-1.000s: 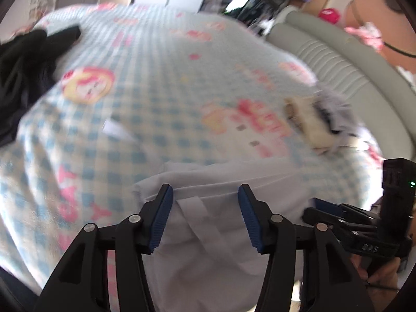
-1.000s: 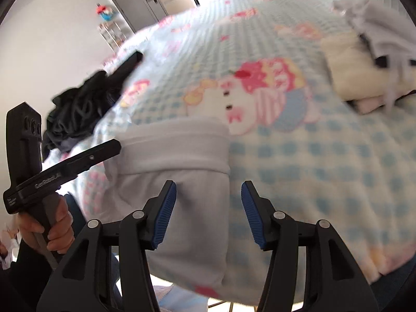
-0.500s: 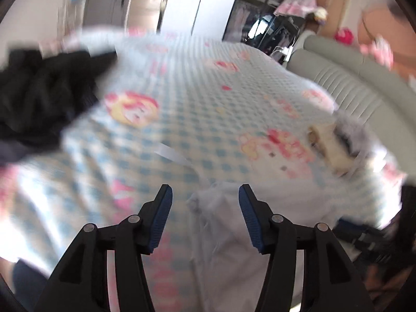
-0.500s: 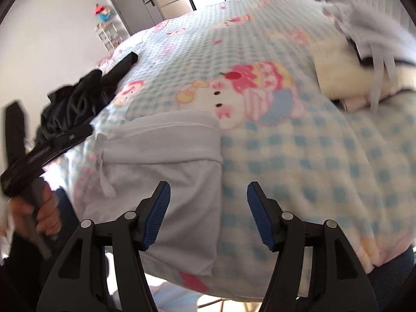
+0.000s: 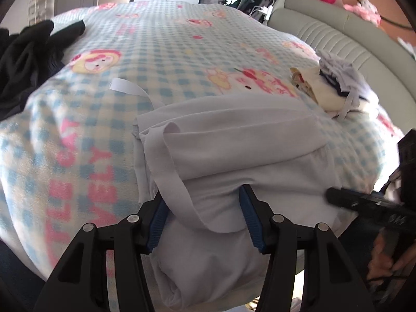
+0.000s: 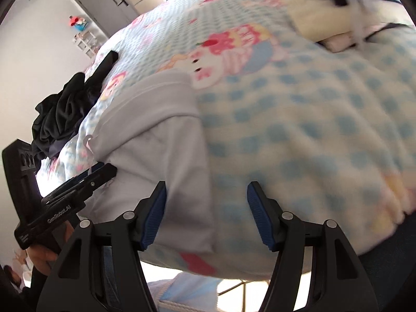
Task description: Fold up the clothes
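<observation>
Since a second ago you have brought both tools down onto the white garment, which lies at the near edge of the checked blanket. Your left tool and right tool have just widened; each is released, jaws astride the garment's fabric, gripping nothing.

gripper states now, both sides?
Left gripper: open, jaws just widened, white garment between them, not pinched.
Right gripper: open, just widened, garment edge between.
</observation>
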{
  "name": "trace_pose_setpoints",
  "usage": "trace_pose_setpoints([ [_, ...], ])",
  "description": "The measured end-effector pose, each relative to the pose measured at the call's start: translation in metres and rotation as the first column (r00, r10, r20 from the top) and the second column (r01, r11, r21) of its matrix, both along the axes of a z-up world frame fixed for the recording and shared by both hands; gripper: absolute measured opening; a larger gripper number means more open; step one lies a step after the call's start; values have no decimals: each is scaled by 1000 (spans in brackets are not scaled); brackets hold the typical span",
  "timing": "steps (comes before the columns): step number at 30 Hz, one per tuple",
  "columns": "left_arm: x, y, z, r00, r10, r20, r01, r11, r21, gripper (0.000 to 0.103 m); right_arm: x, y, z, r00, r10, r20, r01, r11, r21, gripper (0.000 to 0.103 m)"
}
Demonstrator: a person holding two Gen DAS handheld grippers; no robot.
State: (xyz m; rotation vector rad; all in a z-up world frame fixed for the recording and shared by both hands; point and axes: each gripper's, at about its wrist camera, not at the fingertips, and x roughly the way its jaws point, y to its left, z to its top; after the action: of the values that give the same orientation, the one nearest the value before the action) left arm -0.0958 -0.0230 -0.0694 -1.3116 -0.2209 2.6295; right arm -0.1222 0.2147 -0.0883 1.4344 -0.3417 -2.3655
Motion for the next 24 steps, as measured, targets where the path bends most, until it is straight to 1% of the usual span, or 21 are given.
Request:
trace_pose_setpoints([
  [1,1,2,0,1000,-1,-4,1,1000,-11,56,3,5,2,1000,4,-7,-3,1000,2,64],
  [2,2,2,2,1000,2,-8,-3,1000,-6,57,7,7,5,1000,23,-18,-23,1000,7,65],
  [5,10,0,14,1000,5,-31,-4,999,46,59,25,4,9,996,74,-49,-71,996,59,65],
  [6,14,-1,19,999,4,-40,-1,998,68,59,30,3,9,996,77,-51,-74,995,63,65],
  [8,19,9,21,999,-22,-43,25,997,70,64,37,4,6,996,72,-50,-69,997,44,65],
  [10,24,19,21,998,-50,-43,53,996,67,65,37,4,-3,998,55,-25,-54,998,43,65],
  [12,24,27,9,998,-63,-14,63,998,-20,65,34,0,-12,999,40,3,-40,996,86,64],
  [13,21,28,4,998,-60,4,60,997,-46,65,33,0,-13,999,38,2,-38,995,91,63],
  [18,12,5,0,999,-12,39,9,996,86,64,36,9,-12,1000,6,-6,-6,995,99,63],
  [23,15,5,0,1000,-5,30,3,997,83,64,45,36,-17,996,-77,38,75,996,50,63],
  [24,16,4,2,1000,-5,30,2,996,88,64,47,40,-17,996,-83,45,82,996,28,64],
])
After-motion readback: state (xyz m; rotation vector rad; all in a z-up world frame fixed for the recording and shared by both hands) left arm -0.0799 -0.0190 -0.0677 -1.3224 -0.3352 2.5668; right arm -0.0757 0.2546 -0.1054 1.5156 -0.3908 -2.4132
